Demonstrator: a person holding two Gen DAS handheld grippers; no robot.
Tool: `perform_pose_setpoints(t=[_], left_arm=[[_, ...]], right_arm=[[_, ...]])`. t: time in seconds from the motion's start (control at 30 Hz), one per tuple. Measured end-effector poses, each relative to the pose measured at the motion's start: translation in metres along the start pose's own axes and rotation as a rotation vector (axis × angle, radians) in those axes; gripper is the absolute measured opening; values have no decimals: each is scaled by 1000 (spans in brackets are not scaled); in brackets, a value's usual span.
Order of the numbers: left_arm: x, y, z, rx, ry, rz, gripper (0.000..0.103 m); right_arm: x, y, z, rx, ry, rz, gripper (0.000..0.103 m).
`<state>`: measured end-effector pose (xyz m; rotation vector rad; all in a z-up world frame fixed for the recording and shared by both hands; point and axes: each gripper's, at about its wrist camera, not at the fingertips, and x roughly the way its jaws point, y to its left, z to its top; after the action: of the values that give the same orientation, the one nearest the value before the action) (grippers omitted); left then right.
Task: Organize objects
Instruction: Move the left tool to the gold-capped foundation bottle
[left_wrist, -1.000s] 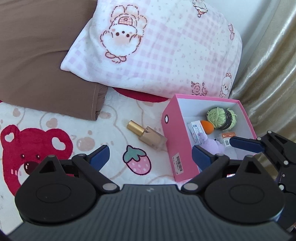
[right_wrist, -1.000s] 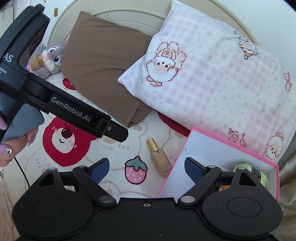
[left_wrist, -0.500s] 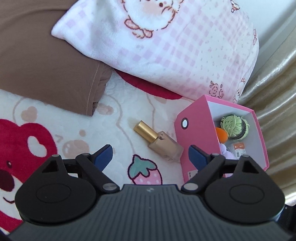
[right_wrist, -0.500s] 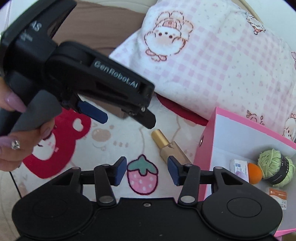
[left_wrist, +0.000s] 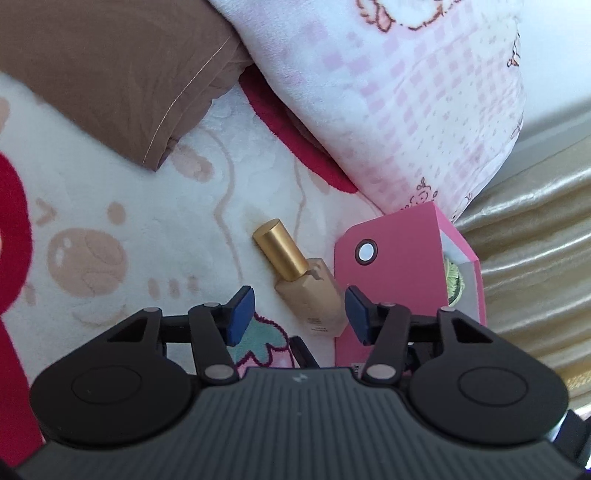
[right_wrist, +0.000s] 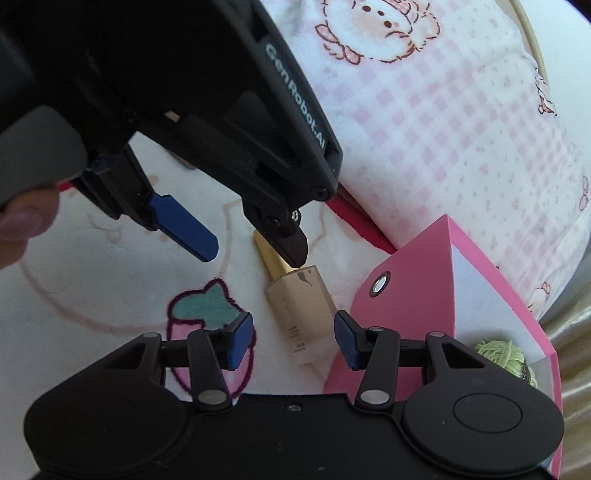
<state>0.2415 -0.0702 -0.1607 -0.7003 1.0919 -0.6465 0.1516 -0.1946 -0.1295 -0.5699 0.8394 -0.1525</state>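
Both grippers are now low over the foundation bottle (left_wrist: 303, 287), where half a second back it sat farther ahead of us. Our left gripper (left_wrist: 298, 313) has just been closing: jaws half apart, bottle between them, pads not touching it. Our right gripper (right_wrist: 293, 339) narrowed earlier; it frames the bottle's base, also with a gap on both sides. The bottle lies flat on the bear-print blanket (left_wrist: 110, 206), gold cap pointing away, just beside the pink box (left_wrist: 397, 266) holding green yarn (right_wrist: 502, 352). We judge a grasp is imminent, then it goes into the box. Readable text: "GenRobot.AI" on the left gripper's side; the bottle's print is too small.
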Motion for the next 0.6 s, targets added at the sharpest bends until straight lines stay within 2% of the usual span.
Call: perform_pose_setpoints(t=[0.07,0.17,0.3,0.43,0.6], left_arm=[[2,8,0,-25,1,-23,50],[3,19,-1,-71,9,-51,50],[6,26,3,-87,15,-103,50],[12,32,6,-97,61,-91,50],[8,36,9,-100,48,-84,50]], right_arm=[[10,6,1,-3,-1,-44,58],[21,13,6,-22,4,-82,68],[36,18,14,-64,37,-107,78],[43,21,17,-89,37,-126,83],[44,19,20,-126,48,-123,89]])
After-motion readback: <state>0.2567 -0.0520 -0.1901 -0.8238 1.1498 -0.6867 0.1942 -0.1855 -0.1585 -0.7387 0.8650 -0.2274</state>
